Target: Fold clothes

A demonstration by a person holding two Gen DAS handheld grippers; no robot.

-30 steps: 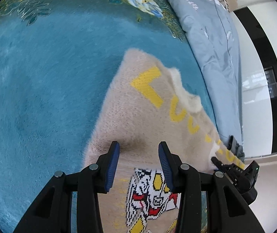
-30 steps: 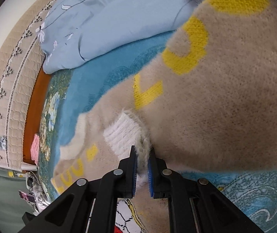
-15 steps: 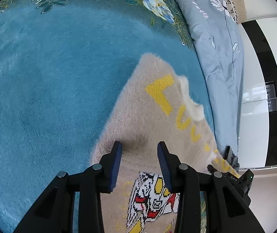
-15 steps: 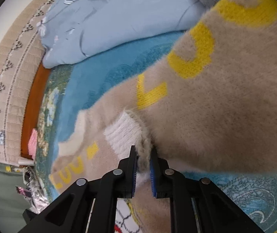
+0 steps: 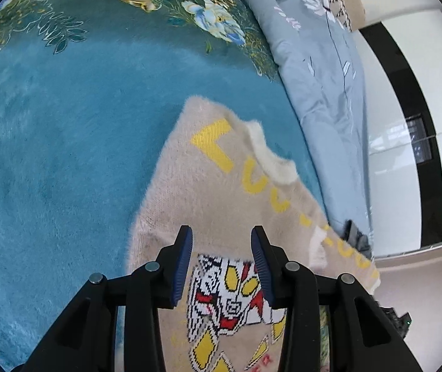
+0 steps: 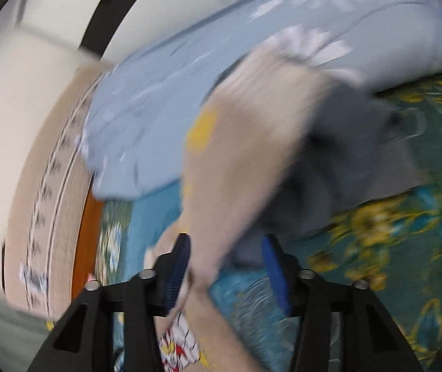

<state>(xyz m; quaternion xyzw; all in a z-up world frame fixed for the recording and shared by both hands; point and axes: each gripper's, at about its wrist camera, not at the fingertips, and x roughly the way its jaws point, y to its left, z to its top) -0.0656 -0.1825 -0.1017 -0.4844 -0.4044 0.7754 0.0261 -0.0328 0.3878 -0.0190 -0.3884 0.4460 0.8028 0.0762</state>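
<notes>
- Writing: beige sweater (image 5: 221, 204) carries large yellow knitted letters across the chest, first one reads "L", next looks like "U"; rest not legible. Small red letters at the bottom edge of the left wrist view, unreadable. Cartoon figure (image 5: 230, 294) in white, red, yellow, black knitted below the letters.
- Sweater location: lying flat on teal blanket (image 5: 50, 155), white collar (image 5: 270, 158) toward the pale blue quilt (image 5: 323, 86).
- Left gripper (image 5: 222, 248): jaws partly apart, nothing between the pads; hovers over the sweater body above the cartoon figure. Same gap as one second ago; the view has barely shifted.
- Right gripper (image 6: 227, 266): one second ago pinched shut on the white sleeve cuff. Jaws have just been opening; now well apart. Beige sleeve (image 6: 252, 155) runs between them near the left pad; contact cannot be told, frame motion-blurred.
- Right view has swung toward quilt and wall.
</notes>
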